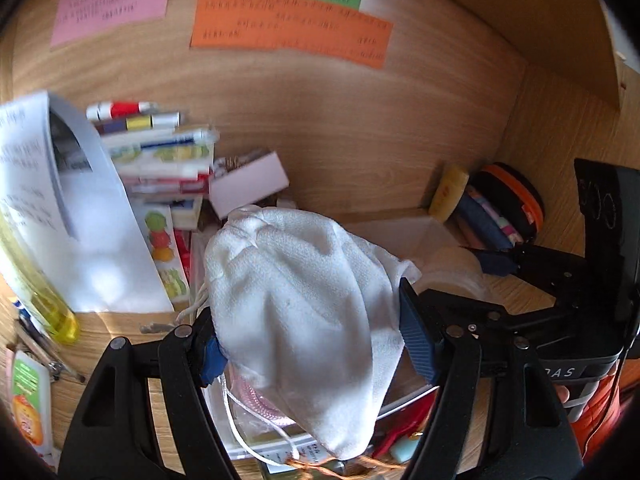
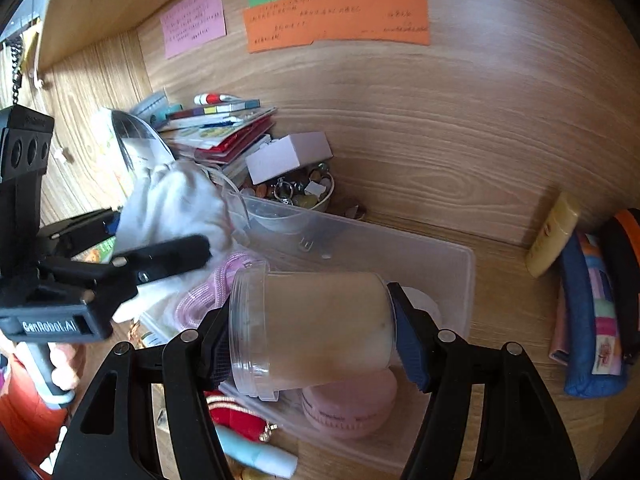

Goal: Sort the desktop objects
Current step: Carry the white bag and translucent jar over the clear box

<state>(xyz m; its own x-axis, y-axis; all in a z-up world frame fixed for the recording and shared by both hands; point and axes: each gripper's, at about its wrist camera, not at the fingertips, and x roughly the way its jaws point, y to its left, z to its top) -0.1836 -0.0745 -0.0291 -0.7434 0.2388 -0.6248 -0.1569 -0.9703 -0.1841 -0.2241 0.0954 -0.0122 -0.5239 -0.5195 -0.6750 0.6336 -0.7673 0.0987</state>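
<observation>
Left tongs (image 1: 308, 344) squeeze white bag (image 1: 296, 296), lifted over clear bin (image 2: 460, 276) so it can drop in. Bag hangs soft, tied neck up and away, fat end down toward camera. Right tongs (image 2: 312, 344) grip clear jar (image 2: 316, 324) by bottom and open top, over same bin. Jar lies sideways, mouth pointing left. Bin sits on tabletop (image 2: 508, 296), pink cord (image 2: 208, 296) inside.

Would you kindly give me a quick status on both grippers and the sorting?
Left gripper shut on white cloth pouch. Right gripper shut on clear jar, held sideways above plastic bin. Nothing in the way.
</observation>
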